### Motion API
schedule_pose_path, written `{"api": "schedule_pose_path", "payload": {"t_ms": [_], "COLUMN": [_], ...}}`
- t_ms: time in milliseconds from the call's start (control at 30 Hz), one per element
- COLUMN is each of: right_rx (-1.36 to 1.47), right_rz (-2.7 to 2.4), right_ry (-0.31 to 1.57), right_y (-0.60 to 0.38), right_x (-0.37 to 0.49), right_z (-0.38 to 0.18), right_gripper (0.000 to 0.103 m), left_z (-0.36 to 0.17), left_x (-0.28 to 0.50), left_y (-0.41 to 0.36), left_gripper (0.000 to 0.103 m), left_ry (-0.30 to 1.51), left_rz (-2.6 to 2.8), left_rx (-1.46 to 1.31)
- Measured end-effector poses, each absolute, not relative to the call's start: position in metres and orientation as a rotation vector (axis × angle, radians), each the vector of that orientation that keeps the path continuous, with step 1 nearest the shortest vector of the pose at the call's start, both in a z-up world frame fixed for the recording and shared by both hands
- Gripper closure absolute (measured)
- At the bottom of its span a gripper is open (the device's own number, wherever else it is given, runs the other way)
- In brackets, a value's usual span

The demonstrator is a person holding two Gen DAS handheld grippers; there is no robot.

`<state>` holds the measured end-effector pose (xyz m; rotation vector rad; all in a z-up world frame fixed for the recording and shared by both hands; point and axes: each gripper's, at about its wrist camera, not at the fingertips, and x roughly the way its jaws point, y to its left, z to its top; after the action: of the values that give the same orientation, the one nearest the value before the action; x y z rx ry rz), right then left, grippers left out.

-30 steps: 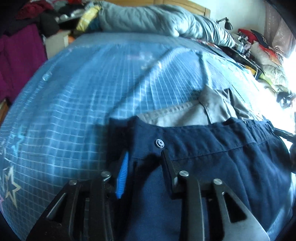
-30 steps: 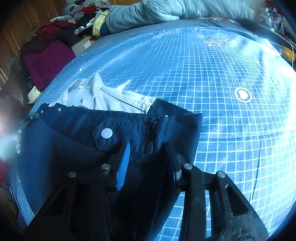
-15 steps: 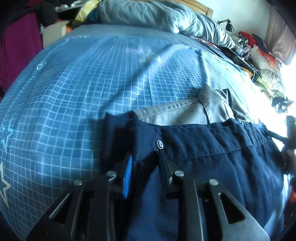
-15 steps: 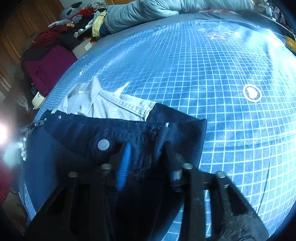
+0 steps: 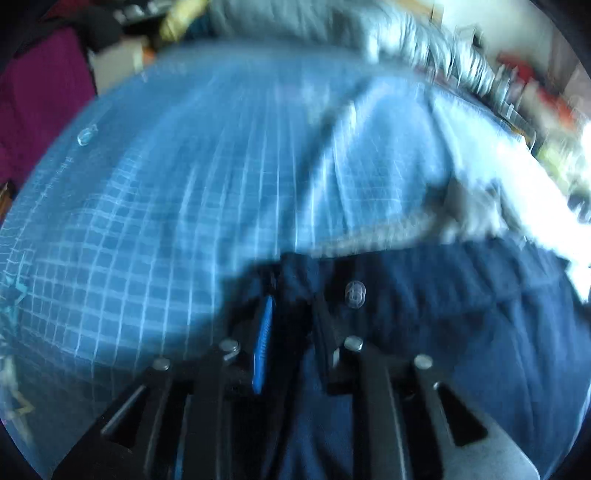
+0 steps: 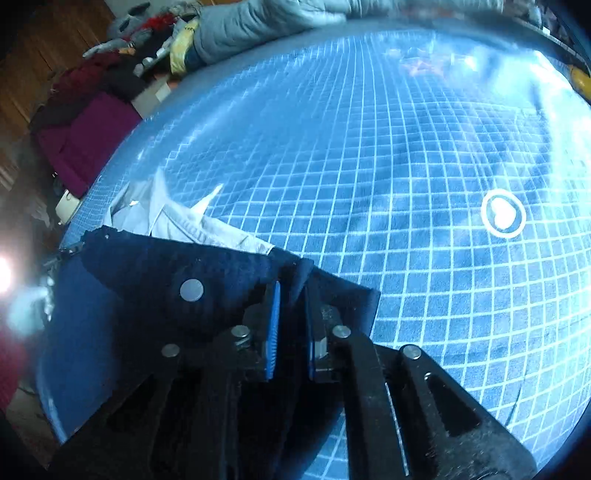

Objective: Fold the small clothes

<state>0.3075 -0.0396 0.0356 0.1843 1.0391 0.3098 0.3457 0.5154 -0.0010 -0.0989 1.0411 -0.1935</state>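
Observation:
Dark navy shorts (image 5: 443, 332) (image 6: 155, 273) with a metal snap at the waistband are stretched between both grippers over the blue checked bedspread (image 6: 369, 166). My left gripper (image 5: 291, 306) is shut on one end of the waistband, and its view is blurred by motion. At the other end my right gripper (image 6: 291, 295) is shut on the waistband, with cloth bunched between its blue pads. Behind the shorts a pale grey garment (image 6: 177, 221) (image 5: 406, 225) lies flat on the bed, partly hidden by them.
A grey duvet (image 6: 266, 18) is heaped at the head of the bed. Purple and dark red clothes (image 6: 88, 136) are piled off the bed's left side. A white heart-in-circle print (image 6: 503, 213) marks the bedspread to the right. Clutter (image 5: 535, 99) lines the far right edge.
Both grippers have narrowed onto the shorts' waistband, the right one clearly tighter now. The left gripper is moving fast, so its view has blurred and shifted.

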Motion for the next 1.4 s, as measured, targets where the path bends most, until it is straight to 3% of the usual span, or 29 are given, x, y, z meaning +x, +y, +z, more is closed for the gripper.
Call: {"api": "schedule_pose_path", "payload": {"t_ms": [33,67,167,267,400,467,567,667,800,867,967,1067,1233,1400], "right_rx": [0.154,0.108,0.035,0.116,0.080,0.052,0.089,0.094,0.126,0.171,0.191,0.175,0.085,0.062], "right_rz": [0.264,0.233,0.274,0.476,0.660,0.651,0.605,0.522,0.371,0.333,0.313,0.352,0.334,0.340], "right_ry": [1.031,1.004,0.883,0.864,0.970,1.019,1.016,1.020,1.037,1.030,1.011,1.055,1.044,1.053], "right_y": [-0.037,-0.033,-0.010,0.038,0.123,0.142,0.117,0.082,0.036,0.023,0.019,0.035,0.047,0.057], "right_x": [0.304,0.296,0.251,0.193,0.138,0.125,0.114,0.100,0.082,0.068,0.045,0.039,0.020,0.026], "right_z": [0.044,0.057,0.105,0.117,0.078,0.057,0.050,0.054,0.057,0.061,0.063,0.049,0.038,0.032], "right_gripper": [0.073,0.070,0.066,0.065,0.064,0.063,0.064,0.065,0.053,0.050,0.034,0.030,0.018,0.007], "left_z": [0.004,0.014,0.062,0.093,0.054,0.023,0.009,0.012,0.013,0.021,0.032,0.026,-0.009,-0.011], "left_x": [0.345,0.339,0.297,0.225,0.164,0.150,0.131,0.105,0.059,0.041,0.028,0.036,0.061,0.085], "left_y": [0.519,0.519,0.499,0.458,0.396,0.393,0.450,0.530,0.617,0.621,0.590,0.555,0.553,0.553], "left_gripper": [0.078,0.077,0.075,0.059,0.056,0.062,0.083,0.080,0.080,0.063,0.058,0.048,0.055,0.048], "left_ry": [1.052,1.050,0.953,0.859,0.945,1.024,1.012,0.962,0.933,0.906,0.879,0.885,0.814,0.719], "left_rz": [-0.185,-0.159,-0.209,-0.424,-0.639,-0.588,-0.487,-0.287,0.019,0.019,-0.132,-0.250,-0.121,-0.103], "left_rx": [-0.124,-0.110,-0.053,-0.161,-0.285,-0.278,-0.424,-0.528,-0.642,-0.672,-0.736,-0.779,-0.938,-0.967]}}
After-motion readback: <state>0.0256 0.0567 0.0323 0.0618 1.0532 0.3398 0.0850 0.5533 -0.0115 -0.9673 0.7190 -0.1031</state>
